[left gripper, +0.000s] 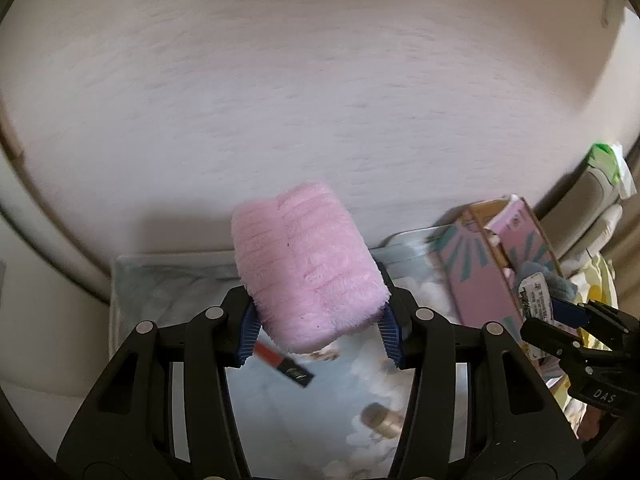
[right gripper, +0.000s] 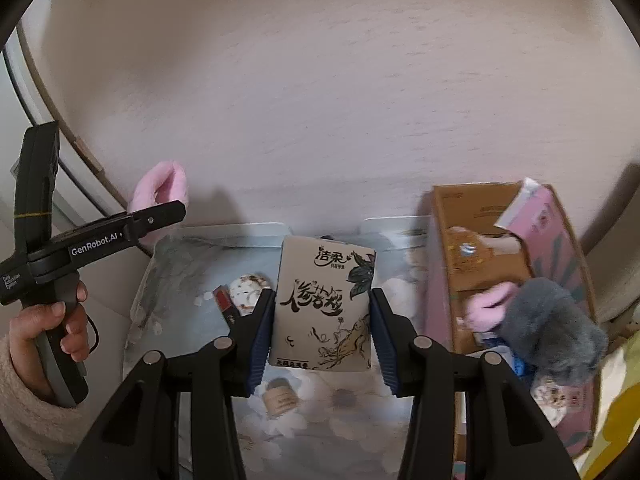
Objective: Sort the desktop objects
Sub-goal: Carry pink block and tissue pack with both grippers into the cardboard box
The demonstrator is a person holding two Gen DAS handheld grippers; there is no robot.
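Observation:
My left gripper (left gripper: 318, 330) is shut on a pink plush roll (left gripper: 306, 264) and holds it above the cloud-print desk mat (left gripper: 280, 420). The roll also shows at the left of the right wrist view (right gripper: 160, 190). My right gripper (right gripper: 322, 336) is shut on a beige tissue pack with black calligraphy (right gripper: 322, 300), held above the mat (right gripper: 180, 264). A red-and-black lipstick (left gripper: 282, 362) and a small beige jar (left gripper: 382, 420) lie on the mat below. A pink cardboard box (right gripper: 560, 256) at the right holds a grey plush (right gripper: 552, 328) and a pink plush (right gripper: 488, 306).
A white wall stands close behind the mat. A round patterned compact (right gripper: 248, 288) lies by the lipstick (right gripper: 224, 300). The small jar (right gripper: 280, 398) sits under the tissue pack. Green-and-white items (left gripper: 604, 160) are at the far right. Yellow fabric (right gripper: 624, 400) lies right of the box.

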